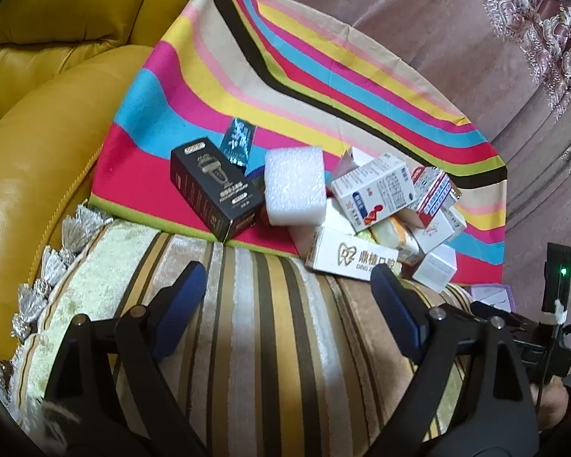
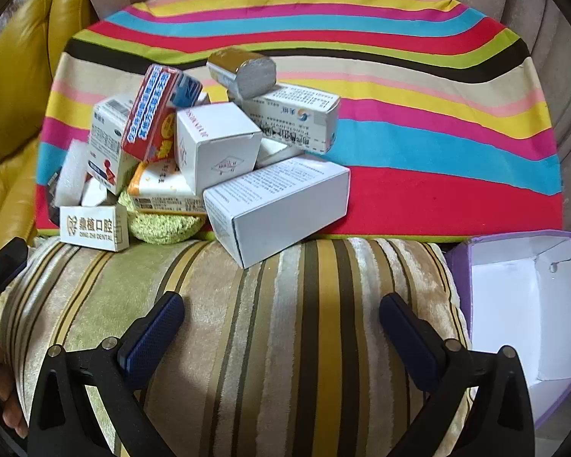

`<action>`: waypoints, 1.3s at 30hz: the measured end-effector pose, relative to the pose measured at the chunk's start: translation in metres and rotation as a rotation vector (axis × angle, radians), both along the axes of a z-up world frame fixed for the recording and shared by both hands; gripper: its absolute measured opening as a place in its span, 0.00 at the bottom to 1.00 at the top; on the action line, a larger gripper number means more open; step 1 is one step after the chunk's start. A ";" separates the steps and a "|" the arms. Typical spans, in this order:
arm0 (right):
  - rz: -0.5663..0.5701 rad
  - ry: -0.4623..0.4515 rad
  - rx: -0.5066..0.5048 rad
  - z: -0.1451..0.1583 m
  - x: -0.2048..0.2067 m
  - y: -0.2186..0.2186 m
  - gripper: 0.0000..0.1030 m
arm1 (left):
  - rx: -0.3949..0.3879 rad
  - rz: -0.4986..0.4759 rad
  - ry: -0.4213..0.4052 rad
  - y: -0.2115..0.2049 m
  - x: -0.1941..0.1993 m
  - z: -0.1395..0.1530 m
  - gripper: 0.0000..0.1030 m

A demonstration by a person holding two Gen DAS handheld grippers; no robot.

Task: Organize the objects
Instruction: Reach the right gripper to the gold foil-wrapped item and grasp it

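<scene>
A pile of small boxes lies on a striped colourful cloth [image 2: 418, 144]. In the right wrist view I see a long white box [image 2: 281, 205], a white cube box [image 2: 217, 141], a red and blue box [image 2: 152, 114], a dental box [image 2: 93, 226] and a silver roll [image 2: 243, 72]. In the left wrist view a black shaver box [image 1: 213, 186] and a white foam block [image 1: 295, 186] lie left of the pile [image 1: 392, 209]. My left gripper [image 1: 289, 285] is open and empty above a striped cushion. My right gripper [image 2: 281, 316] is open and empty, short of the long white box.
An open purple box with a white inside [image 2: 521, 304] sits at the right of the striped cushion [image 2: 266, 342]. A yellow leather sofa [image 1: 38, 133] is at the left. A pink curtain [image 1: 476, 38] hangs behind.
</scene>
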State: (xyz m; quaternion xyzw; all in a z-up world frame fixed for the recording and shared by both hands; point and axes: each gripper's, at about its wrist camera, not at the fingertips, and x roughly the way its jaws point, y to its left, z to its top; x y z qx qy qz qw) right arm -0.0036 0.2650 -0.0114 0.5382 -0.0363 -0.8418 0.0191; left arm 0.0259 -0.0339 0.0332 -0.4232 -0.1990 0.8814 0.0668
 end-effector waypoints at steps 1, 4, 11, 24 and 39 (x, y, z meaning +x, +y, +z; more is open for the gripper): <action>-0.002 0.008 -0.008 0.001 0.001 0.002 1.00 | -0.004 -0.009 0.011 0.001 0.001 0.002 0.85; -0.008 0.037 -0.025 0.006 0.003 0.004 1.00 | -0.032 -0.038 0.044 0.007 -0.005 0.012 0.85; -0.009 0.187 -0.093 0.033 0.008 0.021 1.00 | -0.012 -0.072 0.048 0.011 -0.043 0.012 0.79; 0.191 0.317 -0.080 0.069 -0.062 0.020 1.00 | 0.005 -0.073 -0.014 0.005 -0.087 -0.007 0.78; 0.316 0.192 -0.133 0.027 -0.116 0.011 0.30 | 0.023 -0.123 -0.066 0.010 -0.100 -0.020 0.49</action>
